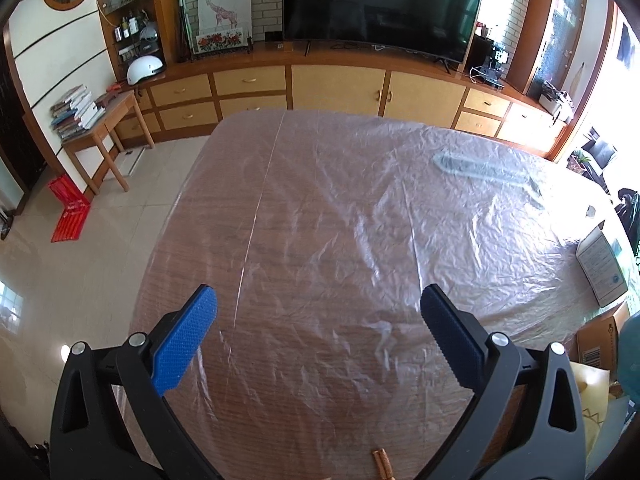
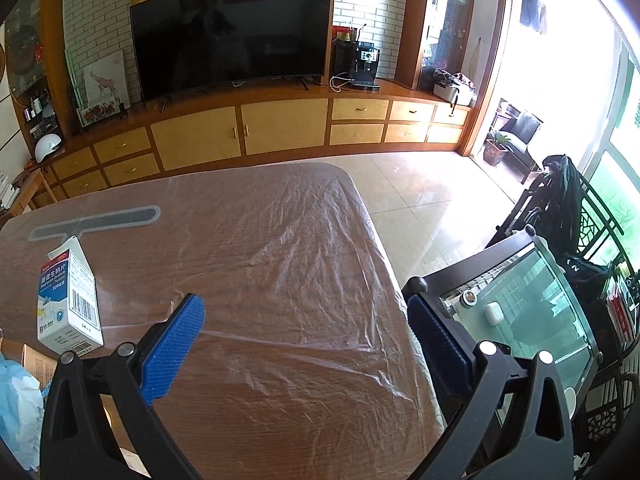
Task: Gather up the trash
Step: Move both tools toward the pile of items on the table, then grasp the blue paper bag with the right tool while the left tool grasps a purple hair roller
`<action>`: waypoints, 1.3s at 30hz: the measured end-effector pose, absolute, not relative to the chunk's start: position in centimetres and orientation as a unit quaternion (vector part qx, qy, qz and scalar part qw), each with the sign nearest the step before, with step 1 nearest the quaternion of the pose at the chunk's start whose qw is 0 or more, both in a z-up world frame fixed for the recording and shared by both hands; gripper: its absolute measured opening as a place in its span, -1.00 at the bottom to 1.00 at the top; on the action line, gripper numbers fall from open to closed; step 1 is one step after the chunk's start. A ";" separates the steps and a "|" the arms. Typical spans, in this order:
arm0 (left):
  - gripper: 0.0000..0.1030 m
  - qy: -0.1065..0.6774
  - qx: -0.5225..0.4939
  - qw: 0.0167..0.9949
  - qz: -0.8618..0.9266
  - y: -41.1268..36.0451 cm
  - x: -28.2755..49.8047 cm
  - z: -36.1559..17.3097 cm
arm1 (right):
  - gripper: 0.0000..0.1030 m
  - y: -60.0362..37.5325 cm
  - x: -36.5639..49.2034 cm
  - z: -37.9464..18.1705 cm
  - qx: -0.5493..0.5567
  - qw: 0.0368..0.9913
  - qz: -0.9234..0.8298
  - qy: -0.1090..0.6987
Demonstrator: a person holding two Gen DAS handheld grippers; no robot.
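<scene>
A wooden table [image 1: 320, 208] covered in clear plastic film fills both views. A white and blue medicine box [image 2: 68, 300] stands upright on it at the left of the right wrist view; it also shows at the right edge of the left wrist view [image 1: 602, 268]. My left gripper [image 1: 318, 300] is open and empty above the table. My right gripper [image 2: 306, 308] is open and empty above the table's right edge, to the right of the box. A small copper-coloured piece [image 1: 382, 464] lies at the near edge. Light blue crumpled material [image 2: 18, 404] and a tan carton [image 2: 38, 364] sit at the lower left.
A grey strip [image 1: 484, 168] lies under the film at the far side. A glass-topped side table [image 2: 532, 312] with a white earbud case [image 2: 493, 313] stands right of the table. A TV cabinet [image 1: 340, 84] runs along the back wall. A cardboard box [image 1: 598, 344] sits at right.
</scene>
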State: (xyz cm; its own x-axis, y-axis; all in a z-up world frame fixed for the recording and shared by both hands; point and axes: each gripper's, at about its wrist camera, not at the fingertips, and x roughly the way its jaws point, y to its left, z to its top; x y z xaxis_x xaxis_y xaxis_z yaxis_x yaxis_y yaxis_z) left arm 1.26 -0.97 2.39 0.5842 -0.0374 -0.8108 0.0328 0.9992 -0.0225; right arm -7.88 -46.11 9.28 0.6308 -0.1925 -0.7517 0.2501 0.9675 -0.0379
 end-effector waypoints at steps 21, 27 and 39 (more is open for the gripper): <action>0.97 0.400 0.049 0.902 -0.157 -4.5 -6.4 11.0 | 0.92 -35.9 -15.3 19.1 -0.065 0.930 0.132 0.337; 0.97 0.425 0.070 0.868 -0.246 -6.5 -10.8 10.7 | 0.92 -29.1 -18.0 19.5 -0.168 0.895 0.238 0.338; 0.97 0.454 0.127 0.831 -0.296 -11.9 -16.7 7.2 | 0.91 -19.7 -16.0 14.7 -0.273 0.844 0.257 0.384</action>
State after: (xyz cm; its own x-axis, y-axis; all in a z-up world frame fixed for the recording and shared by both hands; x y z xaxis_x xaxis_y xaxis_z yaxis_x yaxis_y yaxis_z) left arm -16.70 -11.90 7.25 0.4129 -0.3770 -0.8291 0.6068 0.7927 -0.0582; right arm -15.99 -19.71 14.74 0.5723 0.2251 -0.7886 -0.6439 0.7188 -0.2621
